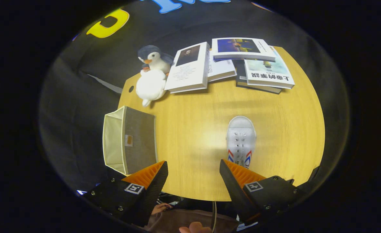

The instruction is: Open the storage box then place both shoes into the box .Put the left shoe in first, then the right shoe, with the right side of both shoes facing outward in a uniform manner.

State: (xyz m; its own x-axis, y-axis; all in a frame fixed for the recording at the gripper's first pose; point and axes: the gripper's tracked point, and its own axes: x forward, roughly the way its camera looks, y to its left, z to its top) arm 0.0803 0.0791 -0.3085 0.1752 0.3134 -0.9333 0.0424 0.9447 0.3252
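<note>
I look down from high above a round wooden table (203,129). A white lace-up shoe (241,139) with red and blue stripes lies on it, toe pointing away, just ahead of my right finger, which covers its heel. A grey fabric storage box (130,139) with a cream lining lies at the table's left rim, ahead of my left finger, its opening turned left. My gripper (193,170) is open, its fingers wide apart with nothing between them.
Several books (239,63) lie spread at the table's far side. A plush penguin (153,72) sits beside them on the left. A person's hand (195,228) and lap show below the near table edge.
</note>
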